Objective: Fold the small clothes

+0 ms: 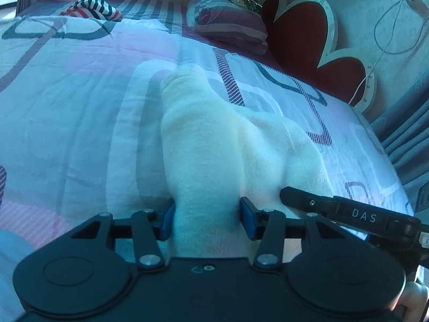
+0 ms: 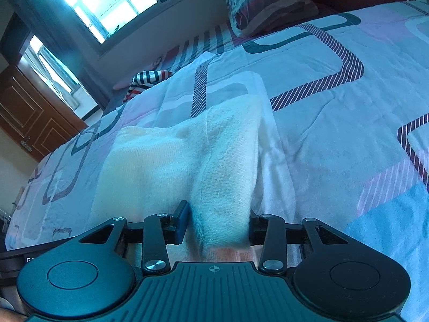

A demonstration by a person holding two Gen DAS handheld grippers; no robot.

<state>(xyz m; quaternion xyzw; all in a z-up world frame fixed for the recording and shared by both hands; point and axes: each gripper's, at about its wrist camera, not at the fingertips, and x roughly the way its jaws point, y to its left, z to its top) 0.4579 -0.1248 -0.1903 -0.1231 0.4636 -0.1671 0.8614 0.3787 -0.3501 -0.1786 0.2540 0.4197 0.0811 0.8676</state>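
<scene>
Left gripper: I see its blue pads about half apart, pressing both sides of a raised fold of the white knit garment.
Right gripper: I see it part closed, pinching a bunched edge of the same garment.
Garment place: it lies on the patterned quilt, near the middle of the bed.
Behind: a folded striped blanket and a striped cloth, well apart.
Risk: I think the thick fuzzy knit can slip out, because each pinch holds only a ridge; uneven pulling would make the fold crooked.

A bed is covered by a patterned quilt; on it are laid a white garment, a striped cloth (far edge) and a folded blanket.
</scene>
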